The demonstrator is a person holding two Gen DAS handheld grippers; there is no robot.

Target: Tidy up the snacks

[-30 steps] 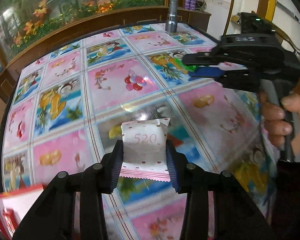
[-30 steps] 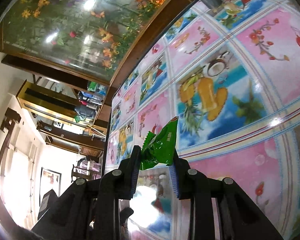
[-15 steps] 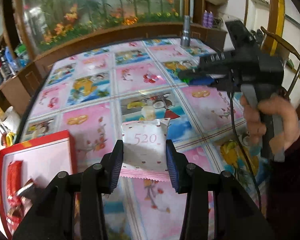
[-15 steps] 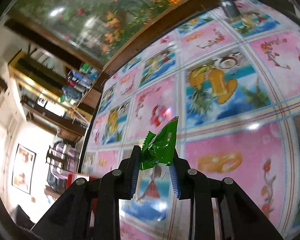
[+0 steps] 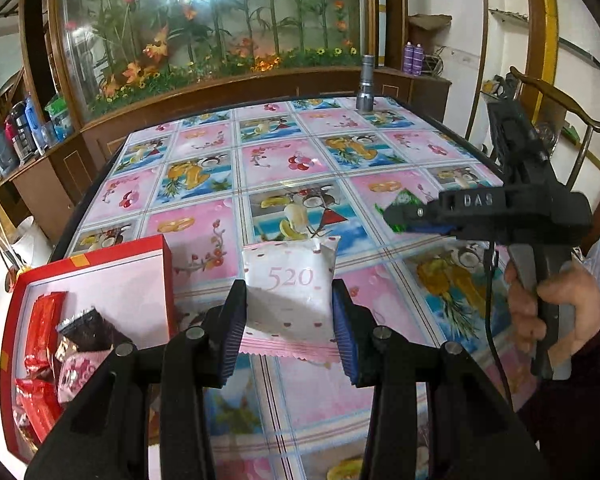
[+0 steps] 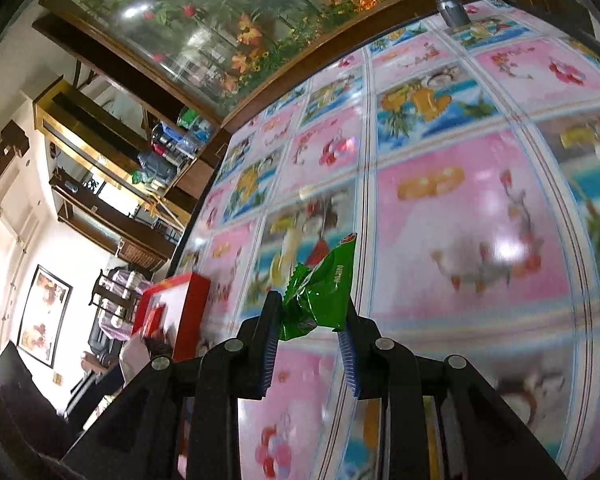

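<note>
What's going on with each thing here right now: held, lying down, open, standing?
Left gripper: shut on the white snack packet.
White snack packet: held above the table.
Right gripper: shut on the green snack packet.
Green snack packet: held, crumpled, in the air.
Red box: open, on the table, holding several wrapped snacks.
Wrapped snacks: lying loose in the box.
Metal flashlight: standing upright at the table's far edge.

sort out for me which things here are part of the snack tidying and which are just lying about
Part of the job:
- white 520 packet, held in the left gripper
- green packet, held in the right gripper
- red box with red, dark and pink snacks inside

Just lying about:
- metal flashlight standing at the table's far edge
- purple cans on the shelf
- wooden chair
</note>
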